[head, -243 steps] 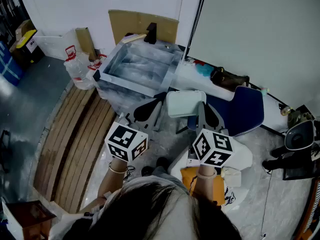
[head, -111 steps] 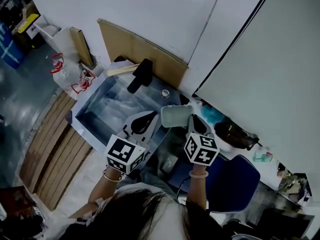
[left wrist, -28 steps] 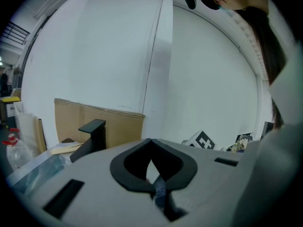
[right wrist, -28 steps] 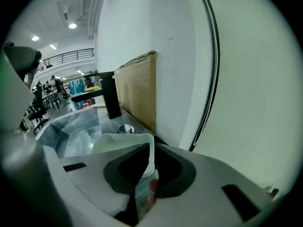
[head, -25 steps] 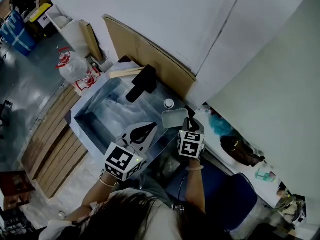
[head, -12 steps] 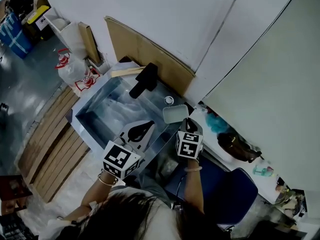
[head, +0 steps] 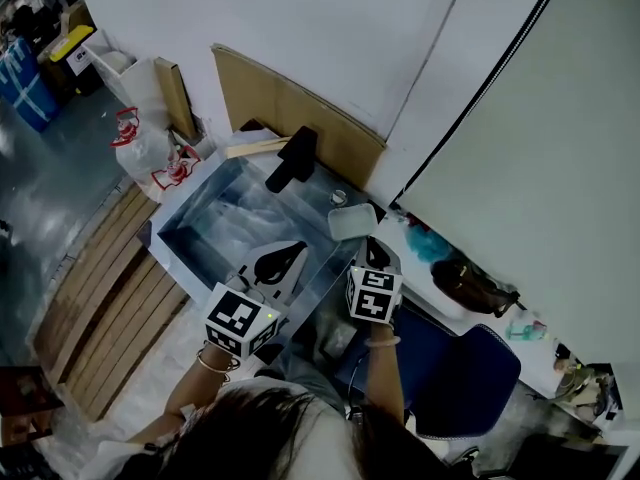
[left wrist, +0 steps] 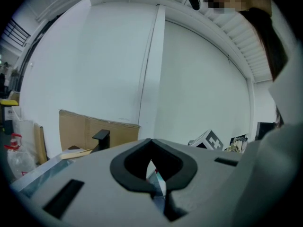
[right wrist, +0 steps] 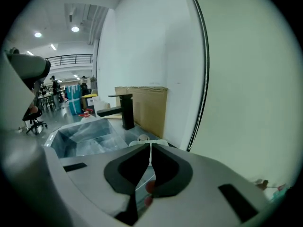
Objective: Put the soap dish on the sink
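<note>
The dish [head: 352, 221] is pinched by its near edge between the right gripper's [head: 366, 246] closed jaws. It sits just ahead of them at the sink's [head: 197, 196] back corner, having earlier been over the chair [head: 470, 368]. The left gripper's [head: 288, 256] jaws are closed and empty.

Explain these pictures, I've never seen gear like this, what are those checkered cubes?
A person holds a tool in each hand, each ending in a two-jaw claw; the patterned cubes are part of those tools. One picture comes from a camera on the person's head, looking down; the other two from cameras riding on the tools. Below is a sink with a black faucet. The right claw is shut on a pale soap dish by the sink's back corner. The left claw is shut, empty.
</note>
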`<state>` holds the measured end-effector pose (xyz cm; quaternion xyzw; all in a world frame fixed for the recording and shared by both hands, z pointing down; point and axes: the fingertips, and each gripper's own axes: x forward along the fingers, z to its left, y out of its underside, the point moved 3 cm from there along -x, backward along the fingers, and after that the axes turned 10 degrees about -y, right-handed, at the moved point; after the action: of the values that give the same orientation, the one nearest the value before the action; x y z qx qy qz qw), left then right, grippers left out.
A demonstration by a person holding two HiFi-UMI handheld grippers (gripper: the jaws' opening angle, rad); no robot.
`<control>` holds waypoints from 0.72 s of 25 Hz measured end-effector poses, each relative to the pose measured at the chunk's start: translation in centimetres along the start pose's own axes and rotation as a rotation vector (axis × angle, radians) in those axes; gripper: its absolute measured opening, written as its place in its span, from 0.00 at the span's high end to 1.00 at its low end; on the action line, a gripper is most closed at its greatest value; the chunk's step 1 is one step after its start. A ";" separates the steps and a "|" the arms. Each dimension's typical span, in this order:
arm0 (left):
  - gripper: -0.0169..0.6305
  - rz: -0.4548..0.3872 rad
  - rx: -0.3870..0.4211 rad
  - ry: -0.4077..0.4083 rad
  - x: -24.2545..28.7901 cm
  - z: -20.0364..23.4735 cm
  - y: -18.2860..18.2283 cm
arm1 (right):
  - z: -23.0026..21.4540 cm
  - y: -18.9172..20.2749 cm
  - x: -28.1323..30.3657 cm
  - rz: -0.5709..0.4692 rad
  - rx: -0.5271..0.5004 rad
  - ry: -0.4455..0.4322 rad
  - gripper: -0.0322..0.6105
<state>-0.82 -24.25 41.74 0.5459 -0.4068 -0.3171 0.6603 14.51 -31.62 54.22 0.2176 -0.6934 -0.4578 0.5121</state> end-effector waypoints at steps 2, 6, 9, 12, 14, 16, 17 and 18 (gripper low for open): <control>0.96 -0.014 0.004 0.001 -1.0 0.0 -0.1 | 0.8 -0.2 -0.9 -0.022 0.002 0.008 0.90; 0.96 -0.041 0.000 -0.002 -3.1 0.1 -0.6 | 2.4 -0.8 -3.1 -0.079 0.015 0.018 0.90; 0.96 -0.064 -0.004 -0.001 -4.7 0.1 -0.9 | 3.6 -0.9 -4.9 -0.118 0.016 0.028 0.90; 0.96 -0.087 -0.003 0.002 -6.4 0.0 -1.3 | 5.0 -1.1 -6.6 -0.147 0.011 0.033 0.91; 0.96 -0.102 -0.001 0.006 -7.4 -0.1 -1.6 | 6.0 -1.3 -7.6 -0.164 -0.003 0.038 0.91; 0.96 -0.116 0.002 0.010 -8.4 -0.3 -1.8 | 6.9 -1.4 -8.7 -0.175 -0.019 0.044 0.91; 0.96 -0.123 0.003 0.012 -8.9 -0.4 -1.9 | 7.4 -1.4 -9.3 -0.180 -0.022 0.046 0.91; 0.96 -0.129 0.004 0.015 -9.4 -0.5 -2.0 | 7.8 -1.4 -9.8 -0.186 -0.021 0.045 0.91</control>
<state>-4.72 -16.27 37.95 0.5747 -0.3666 -0.3541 0.6402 10.93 -21.50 47.54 0.2857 -0.6537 -0.5057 0.4852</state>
